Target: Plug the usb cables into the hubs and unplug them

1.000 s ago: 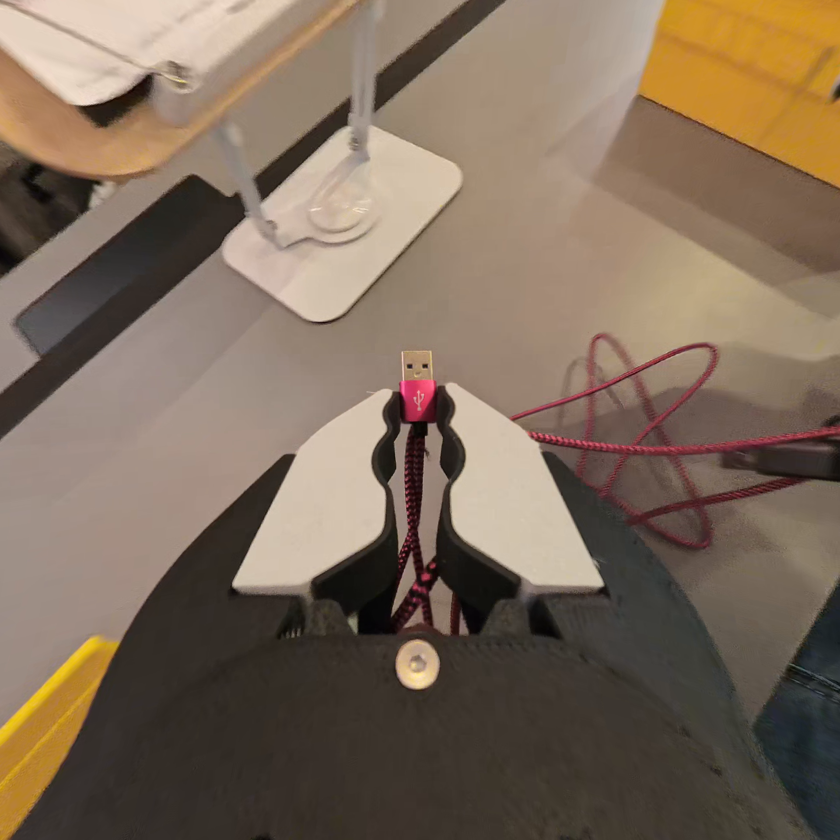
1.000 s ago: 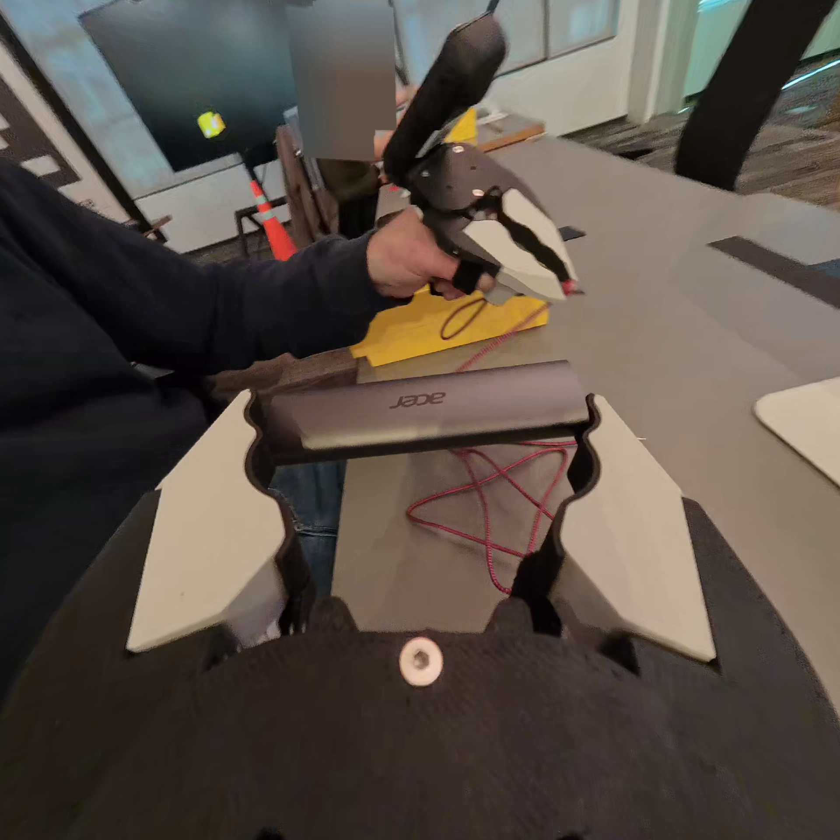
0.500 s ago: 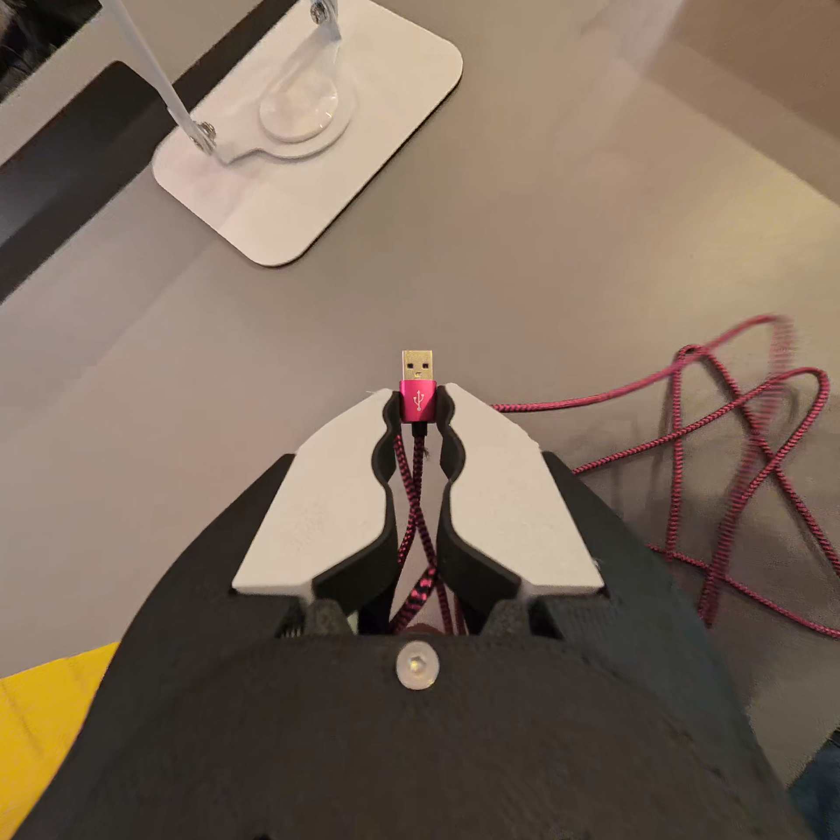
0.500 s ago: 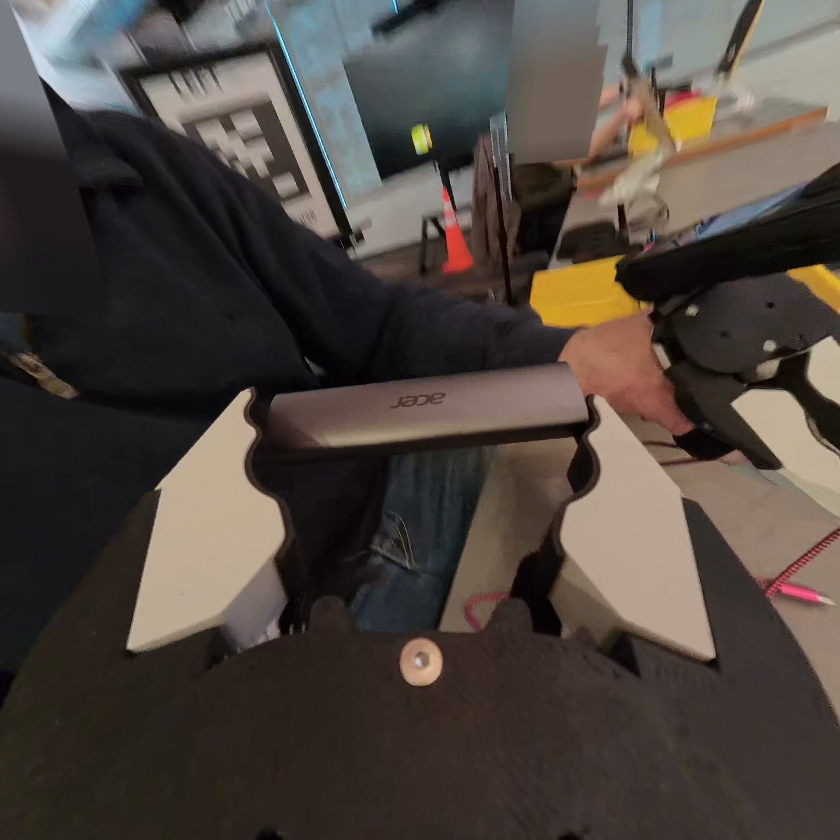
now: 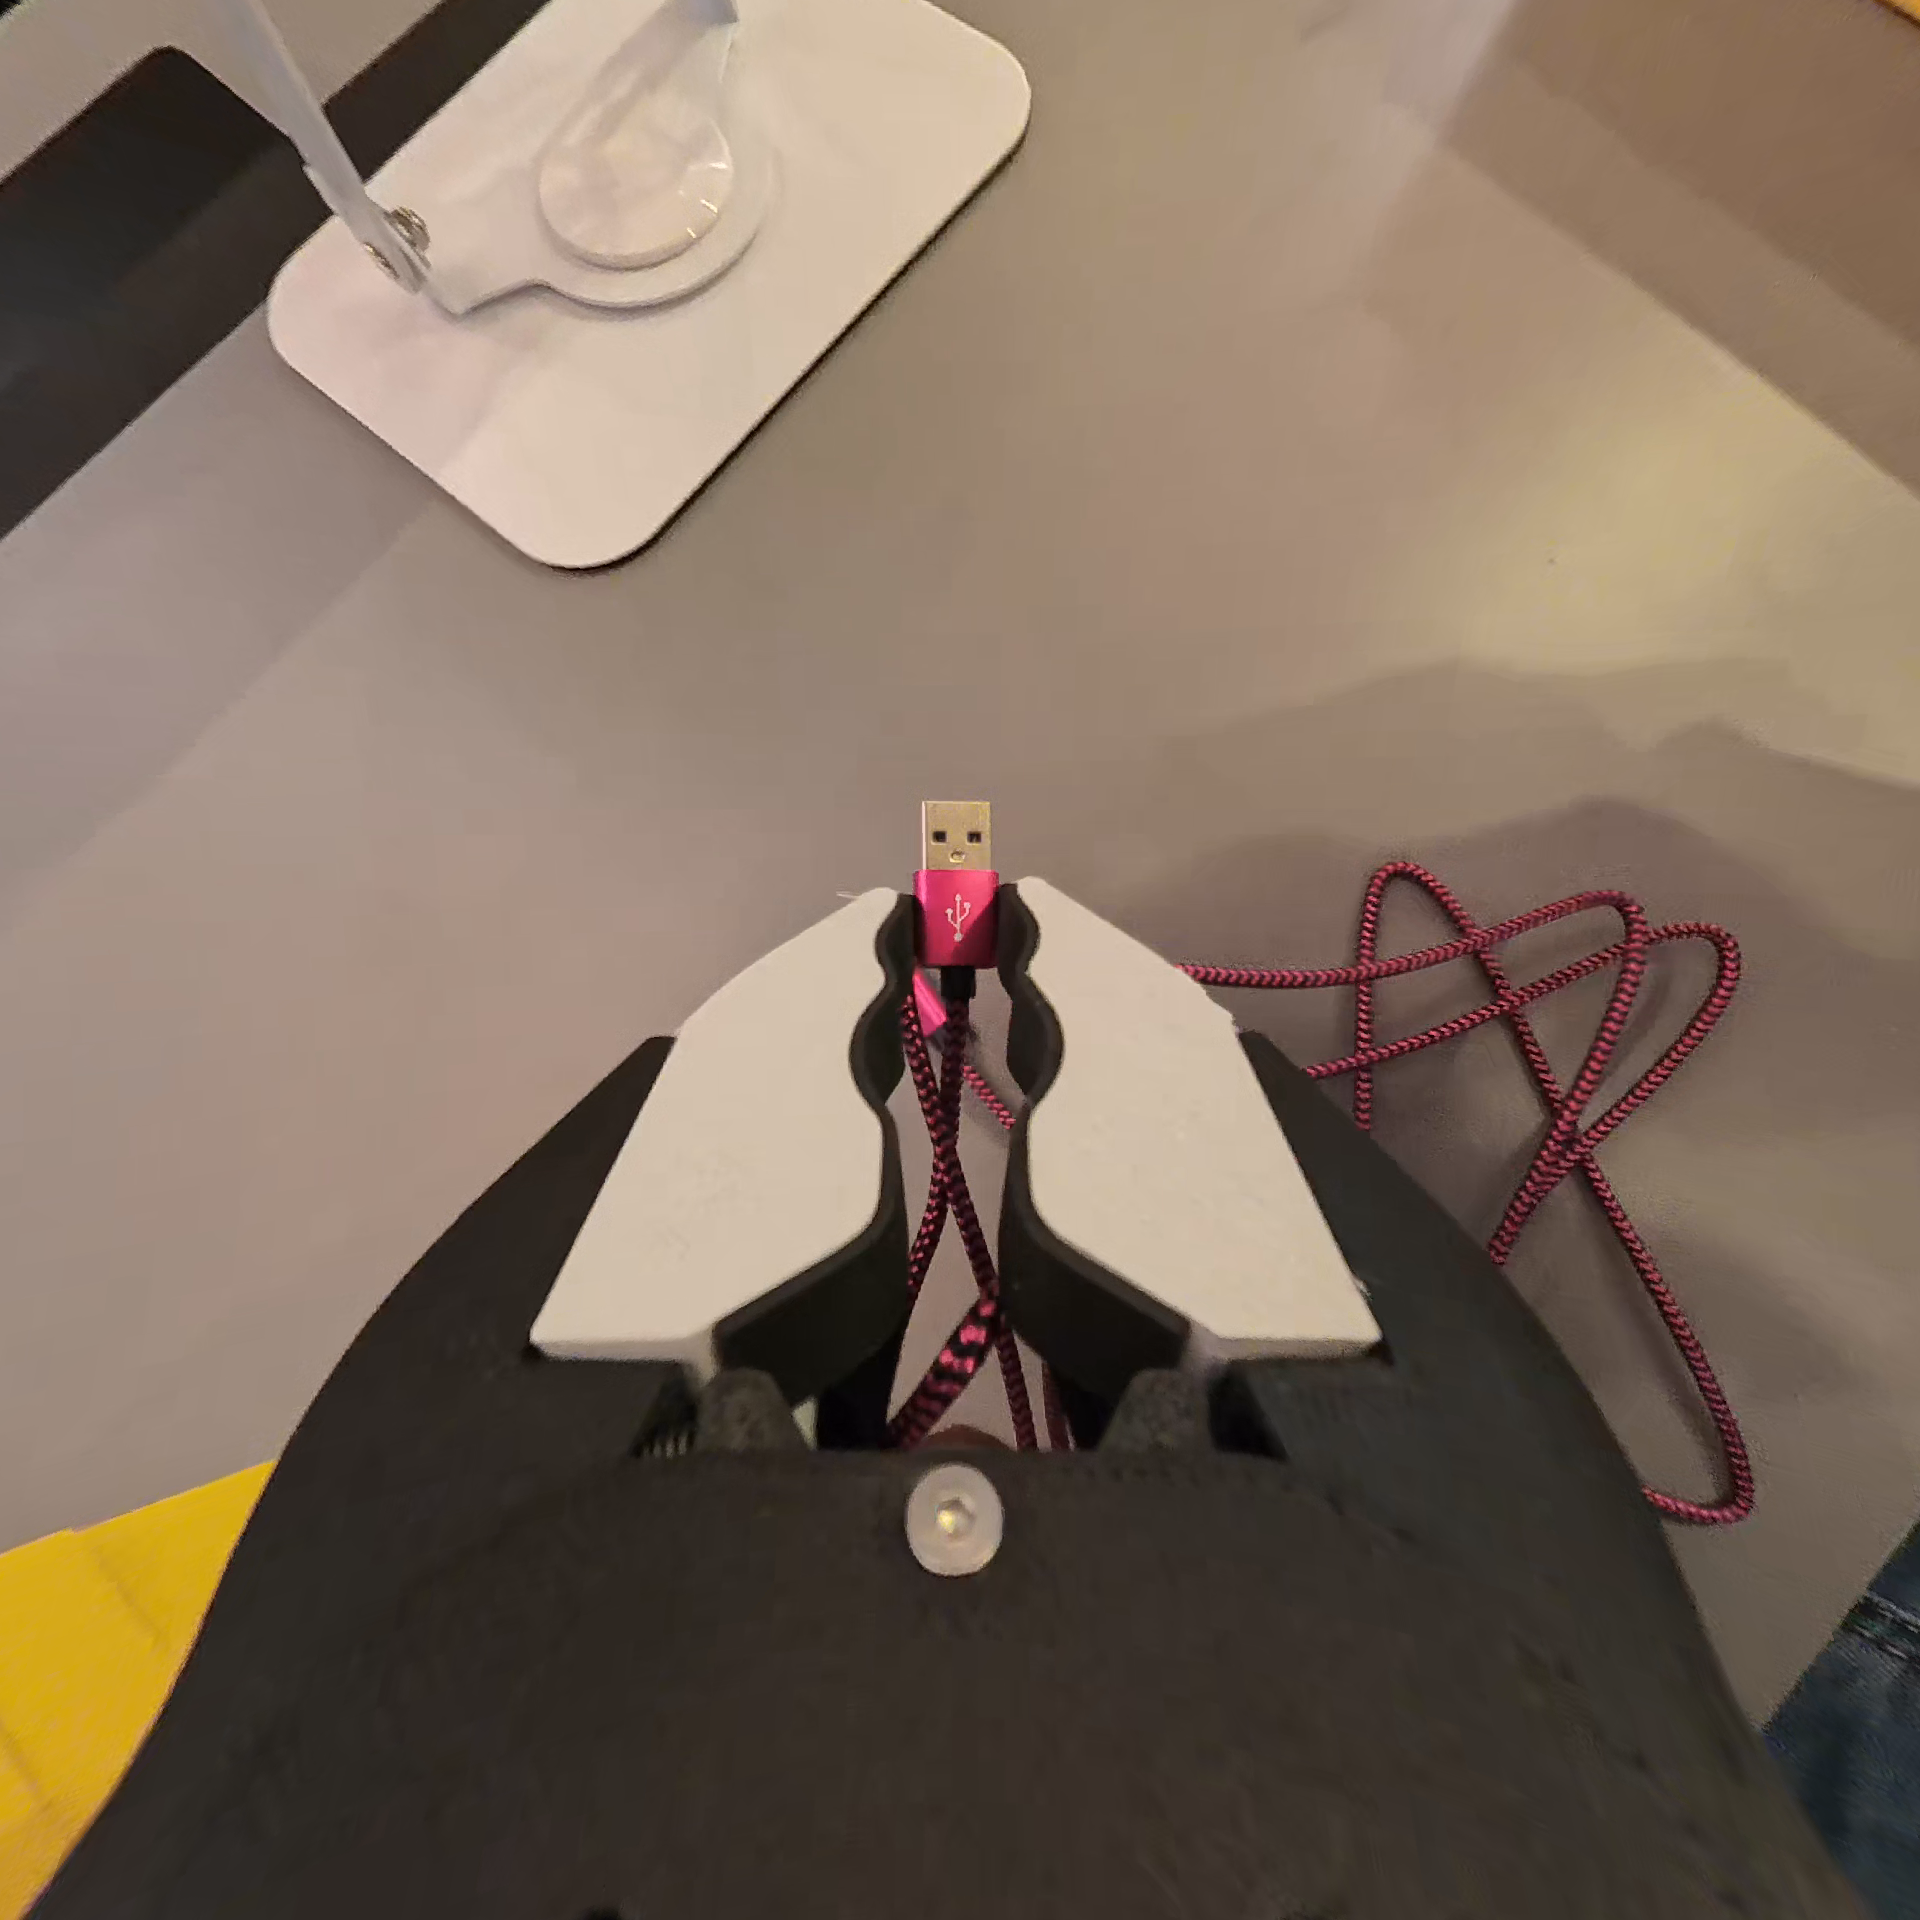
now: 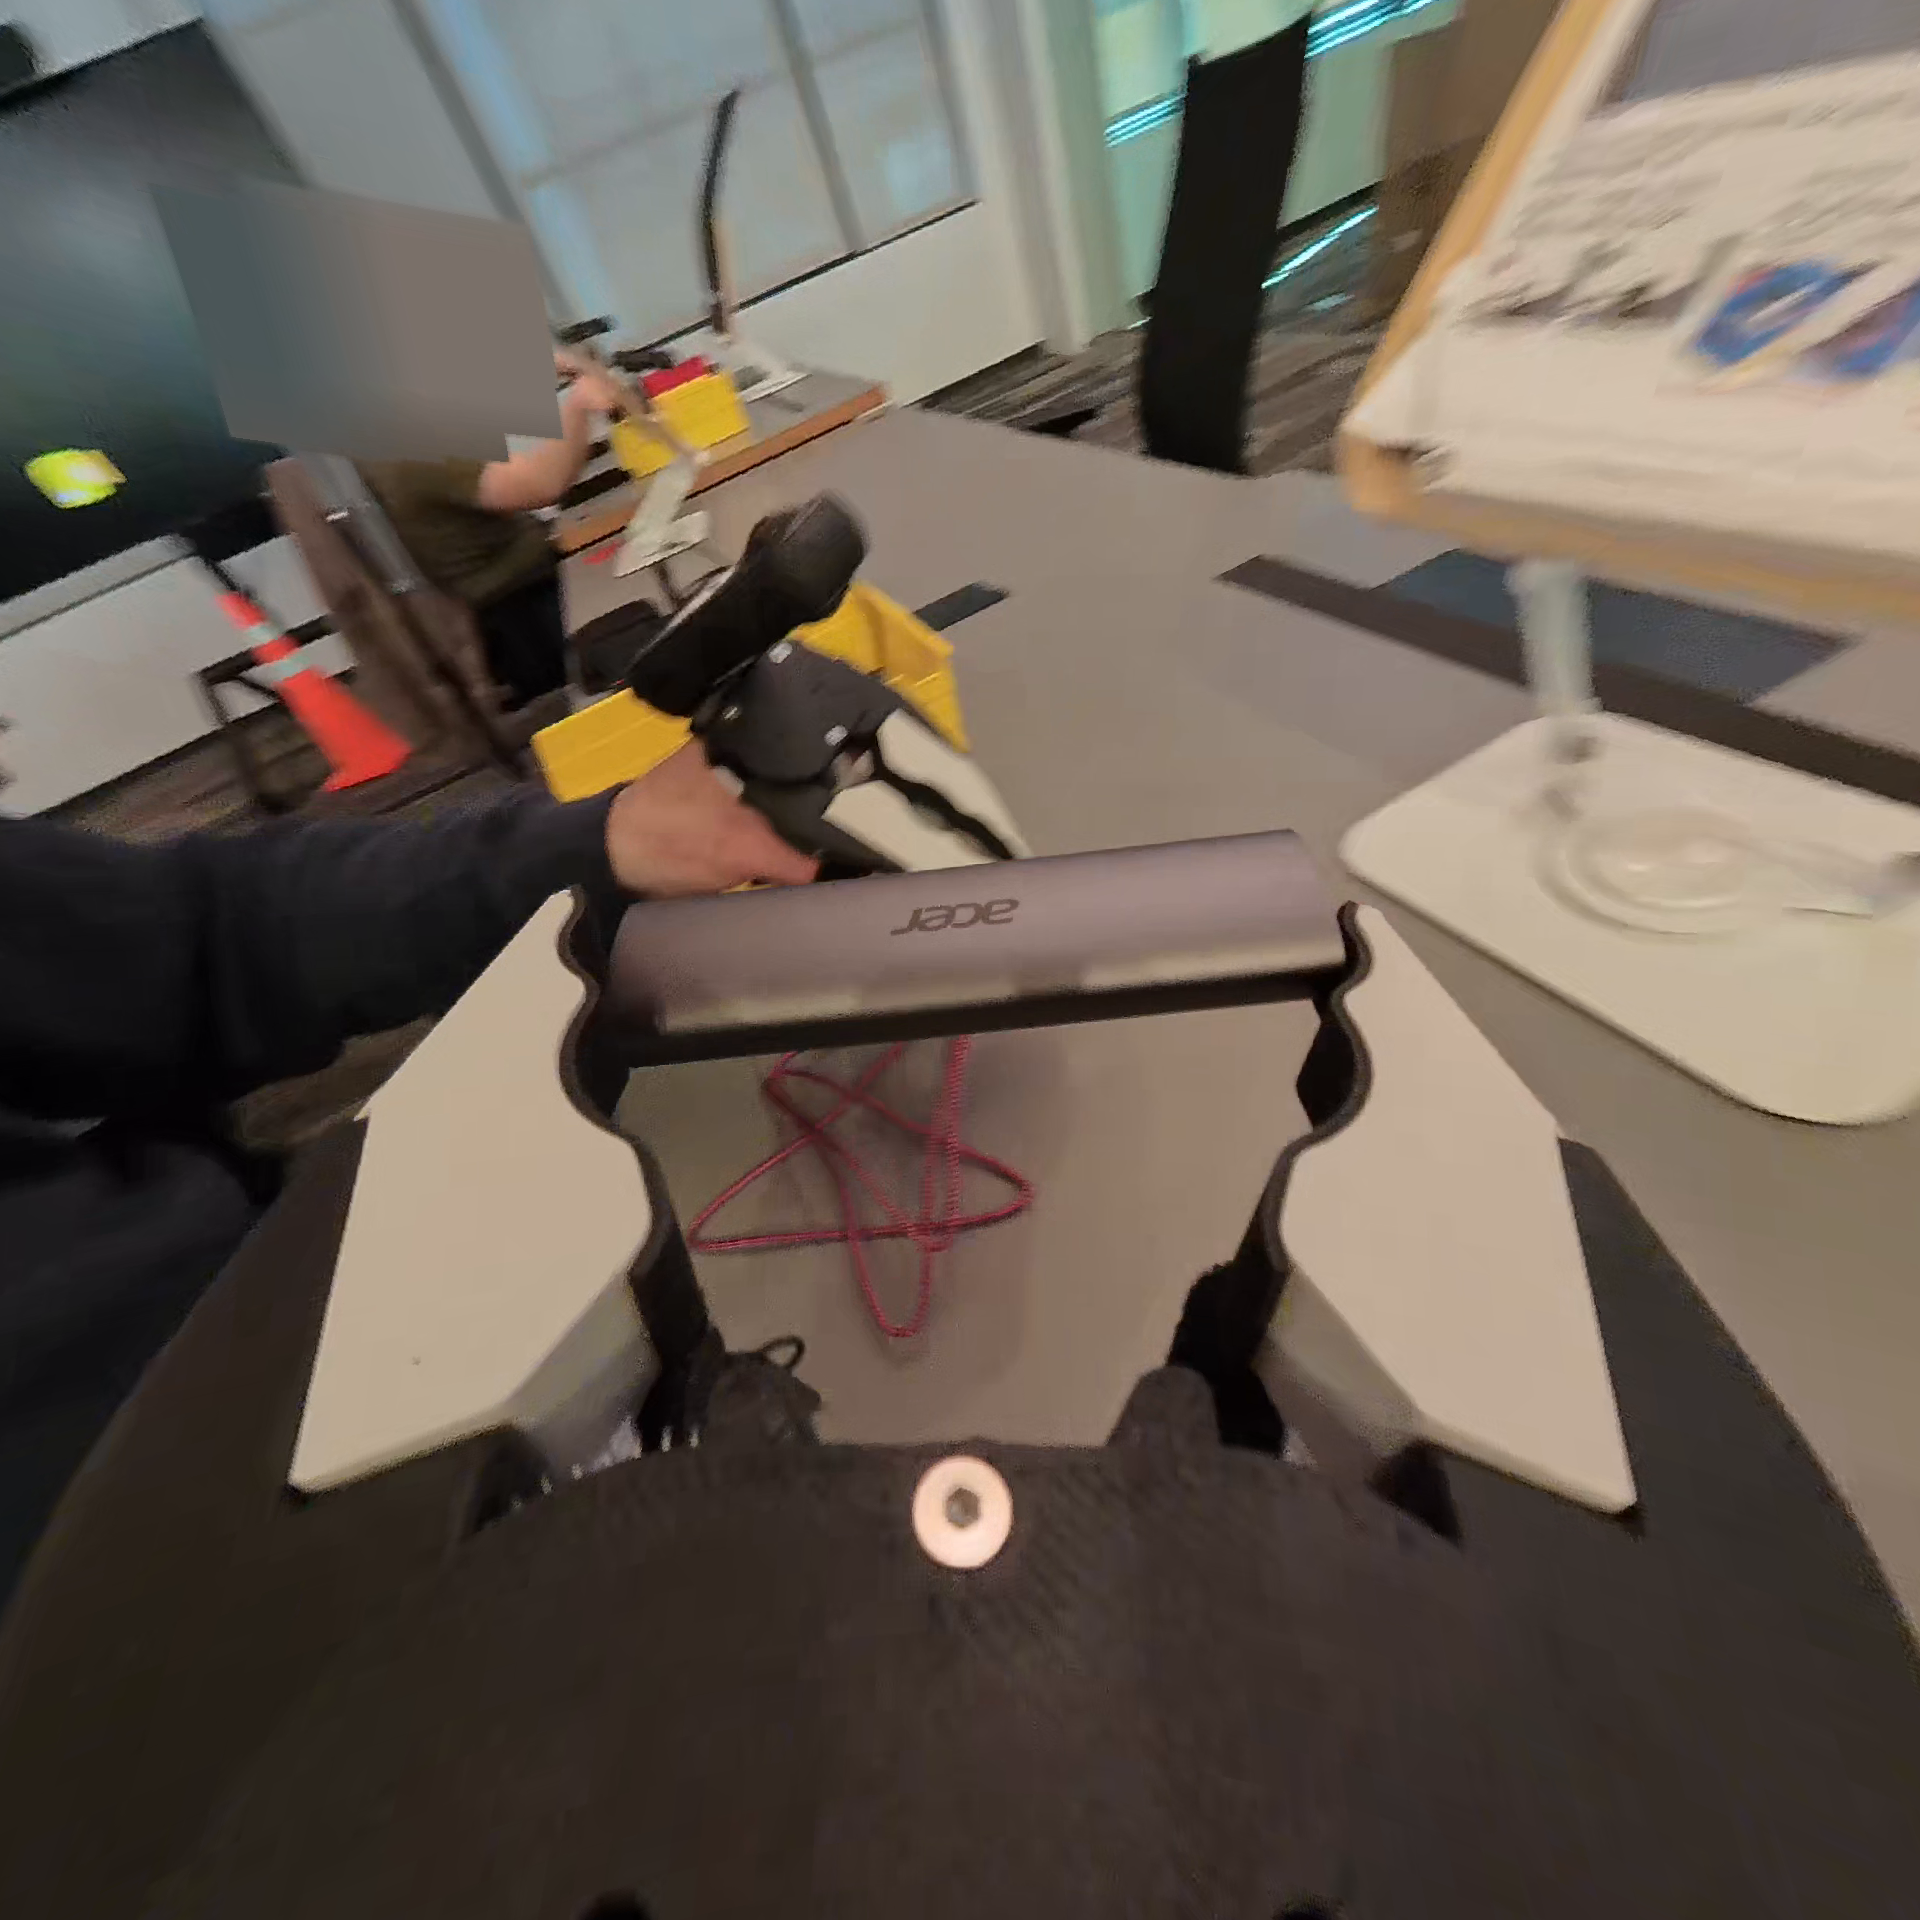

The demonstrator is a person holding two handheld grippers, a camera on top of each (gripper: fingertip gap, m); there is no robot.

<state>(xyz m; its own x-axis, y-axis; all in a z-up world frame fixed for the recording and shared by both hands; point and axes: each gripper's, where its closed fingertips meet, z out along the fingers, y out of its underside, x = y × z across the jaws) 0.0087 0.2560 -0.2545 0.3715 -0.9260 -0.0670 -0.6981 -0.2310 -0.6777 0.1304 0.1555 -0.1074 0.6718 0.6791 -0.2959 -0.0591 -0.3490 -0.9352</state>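
Note:
My left gripper (image 5: 956, 914) is shut on the pink shell of a USB plug (image 5: 956, 920), and the metal tip points forward over the grey table. The plug's magenta braided cable (image 5: 1538, 1101) lies in loose loops on the table to the right and also shows in the right wrist view (image 6: 883, 1174). My right gripper (image 6: 961, 935) is shut on a long grey USB hub (image 6: 966, 935), held crosswise between the fingertips above the table. The left gripper (image 6: 831, 748), held by a hand, shows behind the hub in the right wrist view.
A white stand base (image 5: 644, 281) sits on the grey table (image 5: 1247, 520) ahead left and also shows in the right wrist view (image 6: 1662, 914), under a tilted board (image 6: 1662, 312). A yellow bin (image 6: 748, 696) stands at the table's left. A person and an orange cone (image 6: 322, 707) are far behind. My right fingertips sit around 25 cm from my left ones. Between my left fingertips and the white stand base (image 5: 644, 281) there is roughly 25 cm. My right wrist view (image 6: 1566, 865) looks at it from another angle.
The right gripper with the hub swung from facing the person's body back toward the table and the stand. The left gripper tilted down a little; both grips are unchanged.

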